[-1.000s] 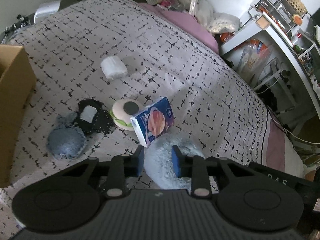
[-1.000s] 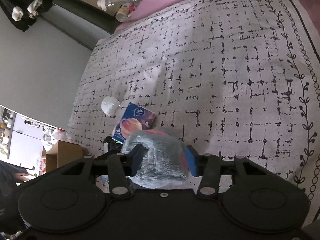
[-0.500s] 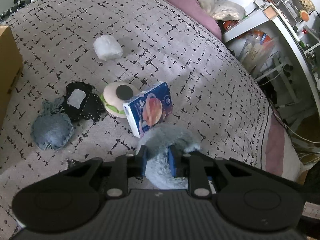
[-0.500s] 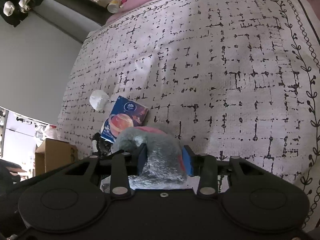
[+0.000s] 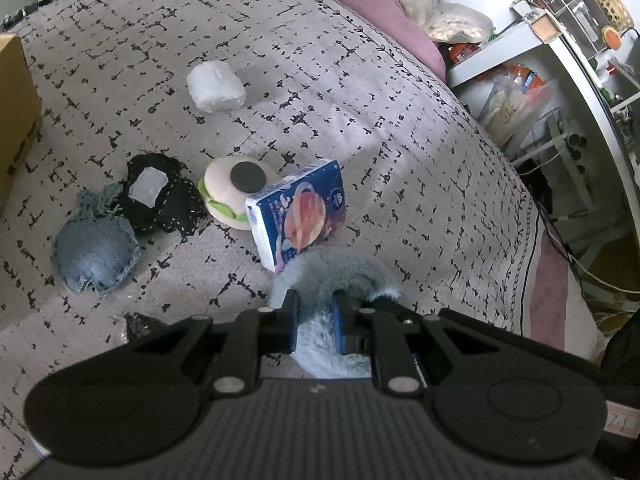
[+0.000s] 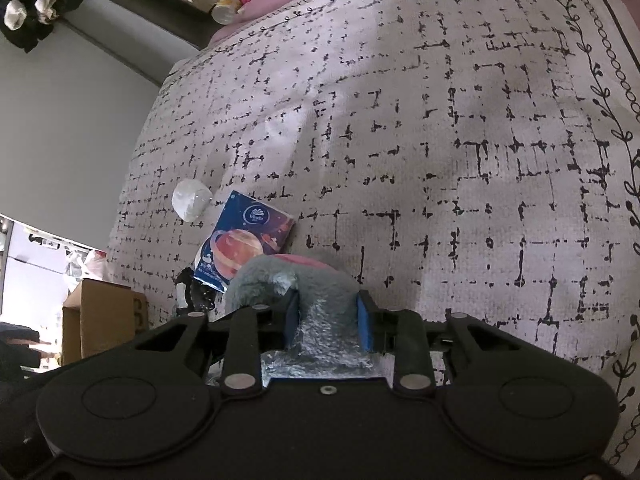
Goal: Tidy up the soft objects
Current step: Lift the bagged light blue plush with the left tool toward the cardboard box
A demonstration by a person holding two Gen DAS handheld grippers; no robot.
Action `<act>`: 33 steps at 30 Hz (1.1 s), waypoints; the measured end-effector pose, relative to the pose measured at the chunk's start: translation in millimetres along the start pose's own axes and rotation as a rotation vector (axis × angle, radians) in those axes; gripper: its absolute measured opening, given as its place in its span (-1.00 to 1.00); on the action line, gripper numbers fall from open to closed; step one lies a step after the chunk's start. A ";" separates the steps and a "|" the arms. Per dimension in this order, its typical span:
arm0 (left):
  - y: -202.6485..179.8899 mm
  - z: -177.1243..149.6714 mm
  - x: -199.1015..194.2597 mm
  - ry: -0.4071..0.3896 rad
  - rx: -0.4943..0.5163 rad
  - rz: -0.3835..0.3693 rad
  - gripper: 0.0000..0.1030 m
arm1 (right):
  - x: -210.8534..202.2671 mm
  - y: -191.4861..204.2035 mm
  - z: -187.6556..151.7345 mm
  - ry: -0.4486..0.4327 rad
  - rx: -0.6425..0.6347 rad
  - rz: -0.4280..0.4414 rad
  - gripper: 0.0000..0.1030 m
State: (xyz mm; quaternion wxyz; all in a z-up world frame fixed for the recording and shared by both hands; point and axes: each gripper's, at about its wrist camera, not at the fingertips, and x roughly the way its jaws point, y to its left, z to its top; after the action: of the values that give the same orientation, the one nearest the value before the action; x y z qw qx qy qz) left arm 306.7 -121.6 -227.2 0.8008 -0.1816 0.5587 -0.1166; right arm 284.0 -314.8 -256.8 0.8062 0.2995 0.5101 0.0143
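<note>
Grip on the fluffy grey plush (image 5: pixel 334 276) has been tightened over the last second: the left gripper (image 5: pixel 314 326), wide open around it a second ago, is now pinched down to a narrow gap with fur squeezed between the blue pads. The right gripper (image 6: pixel 328 322) has also been narrowed and is clamped on what looks like the same plush (image 6: pixel 288 284), at a part wrapped in clear film; a pink patch is seen behind it. The plush sits low centre in both views, just in front of the tissue pack (image 5: pixel 298 214), possibly touching it. The bed cover (image 5: pixel 360 92) is viewed from slightly higher than before, so a lift is judged to be starting. The cardboard box (image 5: pixel 16 108) at the left edge is the likely destination. The burger toy (image 5: pixel 236 188), black pouch (image 5: pixel 158 194), denim pouch (image 5: pixel 94 254) and white bundle (image 5: pixel 216 86) remain unsorted.
</note>
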 end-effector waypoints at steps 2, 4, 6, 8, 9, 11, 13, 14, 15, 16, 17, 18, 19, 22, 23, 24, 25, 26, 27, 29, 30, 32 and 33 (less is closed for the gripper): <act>-2.0 -1.6 -3.1 -0.011 0.001 0.001 -0.73 | -3.5 2.3 -1.0 -0.009 -0.021 -0.003 -0.57; -4.5 -3.9 -7.0 -0.019 -0.003 -0.005 -0.73 | -9.7 3.1 -1.6 -0.024 -0.029 -0.004 -0.59; -6.5 -6.0 -10.8 -0.021 -0.005 -0.020 -0.74 | -17.5 4.7 -3.2 -0.046 -0.046 -0.011 -0.59; -8.2 -9.3 -18.1 -0.034 -0.004 -0.039 -0.74 | -27.9 6.5 -4.9 -0.073 -0.062 -0.009 -0.59; -9.4 -10.4 -21.7 -0.040 -0.003 -0.045 -0.74 | -32.2 6.7 -5.6 -0.080 -0.062 -0.005 -0.59; -9.9 -12.9 -29.9 -0.054 -0.002 -0.060 -0.74 | -40.1 8.3 -6.0 -0.095 -0.066 0.003 -0.60; -9.9 -14.1 -37.8 -0.065 -0.005 -0.072 -0.74 | -47.8 11.8 -7.5 -0.107 -0.076 0.010 -0.60; -9.3 -14.8 -42.5 -0.072 -0.004 -0.075 -0.74 | -50.7 14.0 -9.2 -0.111 -0.082 0.013 -0.60; -9.0 -15.7 -45.7 -0.076 -0.002 -0.074 -0.74 | -54.0 16.3 -11.4 -0.113 -0.088 0.015 -0.60; -7.9 -16.6 -50.1 -0.082 -0.002 -0.075 -0.74 | -56.2 19.3 -13.1 -0.116 -0.094 0.017 -0.60; -6.7 -17.0 -53.7 -0.086 -0.005 -0.077 -0.74 | -59.1 22.5 -15.3 -0.119 -0.100 0.019 -0.60; -5.3 -18.0 -57.3 -0.090 -0.008 -0.080 -0.74 | -61.7 26.2 -17.2 -0.122 -0.107 0.021 -0.60; -3.7 -18.7 -61.5 -0.095 -0.011 -0.084 -0.74 | -63.5 29.7 -18.1 -0.126 -0.111 0.022 -0.60; -1.3 -18.4 -72.1 -0.110 -0.007 -0.098 -0.74 | -72.0 39.7 -19.5 -0.138 -0.126 0.023 -0.60; -0.6 -18.4 -76.0 -0.116 -0.005 -0.102 -0.74 | -74.3 42.5 -19.7 -0.141 -0.131 0.023 -0.60; 0.0 -17.9 -79.1 -0.121 -0.005 -0.105 -0.74 | -77.4 46.3 -19.8 -0.147 -0.139 0.023 -0.60; 0.7 -17.1 -83.4 -0.127 -0.006 -0.109 -0.74 | -79.6 49.4 -20.7 -0.151 -0.145 0.024 -0.60; 1.6 -16.6 -87.4 -0.134 -0.007 -0.113 -0.74 | -82.2 53.0 -21.1 -0.157 -0.149 0.025 -0.60; 2.8 -16.3 -92.0 -0.142 -0.007 -0.118 -0.74 | -85.3 57.1 -21.2 -0.165 -0.153 0.027 -0.60; 4.8 -15.2 -100.8 -0.160 -0.003 -0.128 -0.74 | -91.0 65.3 -23.0 -0.180 -0.166 0.028 -0.60; 5.3 -14.7 -104.5 -0.168 -0.002 -0.132 -0.74 | -93.6 69.5 -24.1 -0.186 -0.172 0.029 -0.60; 9.2 -12.7 -112.6 -0.181 -0.004 -0.139 -0.74 | -97.3 77.0 -26.0 -0.194 -0.181 0.033 -0.60; 11.2 -11.6 -116.0 -0.186 -0.006 -0.142 -0.74 | -98.7 81.5 -26.8 -0.198 -0.187 0.035 -0.60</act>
State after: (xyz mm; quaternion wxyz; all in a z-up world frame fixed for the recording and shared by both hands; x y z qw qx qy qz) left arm 255.2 -68.1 -136.7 0.8383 -0.2329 0.4682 -0.1541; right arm 237.4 -267.8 -144.0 0.8766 0.2319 0.4191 0.0460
